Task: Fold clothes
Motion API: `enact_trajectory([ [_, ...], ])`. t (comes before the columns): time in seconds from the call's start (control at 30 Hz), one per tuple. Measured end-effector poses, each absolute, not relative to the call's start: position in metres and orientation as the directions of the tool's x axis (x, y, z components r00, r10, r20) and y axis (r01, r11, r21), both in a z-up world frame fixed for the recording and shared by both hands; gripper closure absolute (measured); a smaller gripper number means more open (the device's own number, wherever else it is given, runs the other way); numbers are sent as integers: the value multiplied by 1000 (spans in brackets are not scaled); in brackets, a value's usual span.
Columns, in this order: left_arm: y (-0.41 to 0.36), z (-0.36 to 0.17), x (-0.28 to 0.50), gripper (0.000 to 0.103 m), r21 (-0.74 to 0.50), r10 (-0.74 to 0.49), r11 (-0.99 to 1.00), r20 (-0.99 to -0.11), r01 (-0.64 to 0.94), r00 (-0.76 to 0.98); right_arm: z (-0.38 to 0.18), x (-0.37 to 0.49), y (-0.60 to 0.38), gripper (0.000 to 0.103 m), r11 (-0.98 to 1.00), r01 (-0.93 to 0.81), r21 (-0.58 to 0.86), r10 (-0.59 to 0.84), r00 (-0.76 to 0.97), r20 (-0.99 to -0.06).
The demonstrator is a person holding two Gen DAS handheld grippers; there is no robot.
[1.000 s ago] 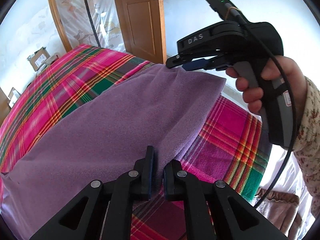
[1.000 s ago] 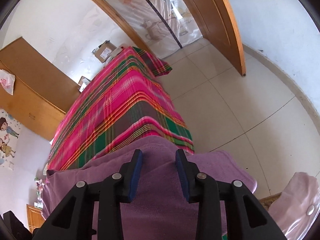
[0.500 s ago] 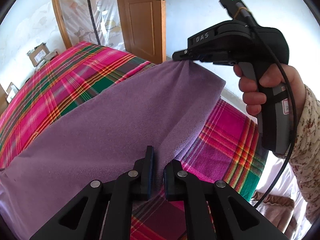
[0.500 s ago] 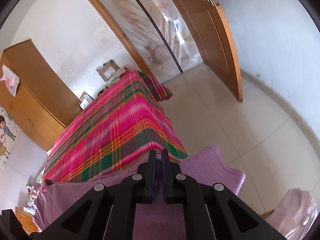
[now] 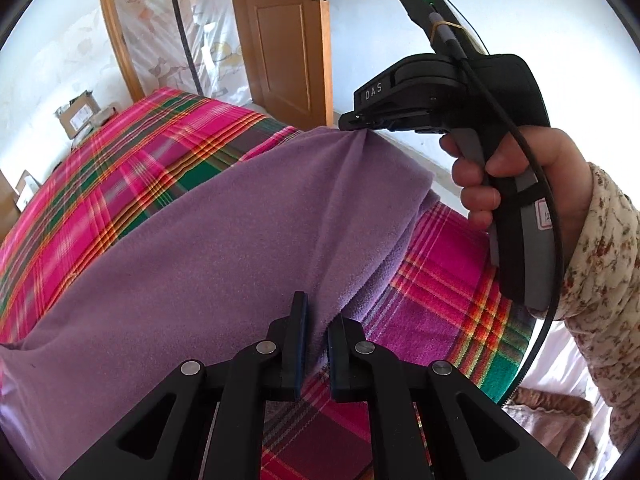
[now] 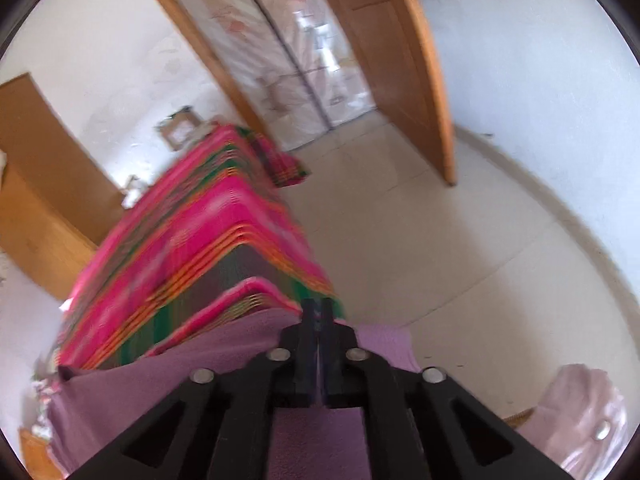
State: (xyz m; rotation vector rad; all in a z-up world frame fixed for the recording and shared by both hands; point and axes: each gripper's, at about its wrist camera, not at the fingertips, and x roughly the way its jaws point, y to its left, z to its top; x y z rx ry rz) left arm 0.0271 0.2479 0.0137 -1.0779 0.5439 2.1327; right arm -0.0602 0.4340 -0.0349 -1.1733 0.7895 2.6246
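Observation:
A purple fleece garment (image 5: 208, 240) lies spread over a bed with a pink, green and orange plaid cover (image 5: 120, 168). My left gripper (image 5: 317, 320) is shut on the garment's near edge, a fold of purple cloth pinched between its pads. My right gripper (image 5: 360, 122), held by a hand in a floral sleeve, is shut on the far corner and lifts it into a puckered peak. In the right wrist view the right gripper (image 6: 318, 320) has its jaws pressed together over the purple garment (image 6: 240, 356), with the plaid cover (image 6: 208, 248) blurred beyond.
A wooden door (image 5: 288, 40) and a plastic-covered doorway (image 5: 180, 32) stand behind the bed. Cardboard boxes (image 5: 78, 114) sit by the far wall. Tiled floor (image 6: 460, 260) lies right of the bed, a wooden cabinet (image 6: 36, 200) at left, and pink cloth (image 6: 580, 420) at lower right.
My right gripper went from open over the far corner to shut on it, then raised it slightly, pulling the cloth into a peak. My left gripper stayed shut on the near edge.

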Motion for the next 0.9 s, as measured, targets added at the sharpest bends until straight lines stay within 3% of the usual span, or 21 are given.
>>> enact_trajectory([
  [0.3, 241, 17, 31, 82, -11, 430, -661, -825, -750, -367, -26, -35, 425, 101, -863, -269, 427, -127, -704, -699],
  [0.5, 237, 20, 39, 82, -51, 460, -634, -827, -772, -323, -28, -21, 394, 100, -920, -186, 344, -125, -694, -709],
  [0.57, 233, 20, 39, 82, -71, 468, -632, -829, -772, -307, -28, -12, 391, 98, -922, -186, 341, -117, -704, -701],
  [0.73, 220, 22, 38, 82, -106, 475, -638, -834, -763, -282, -27, 0, 395, 81, -916, -211, 342, -99, -706, -701],
  [0.9, 212, 24, 38, 82, -111, 480, -642, -829, -759, -285, -10, -6, 400, 80, -923, -203, 326, -80, -728, -681],
])
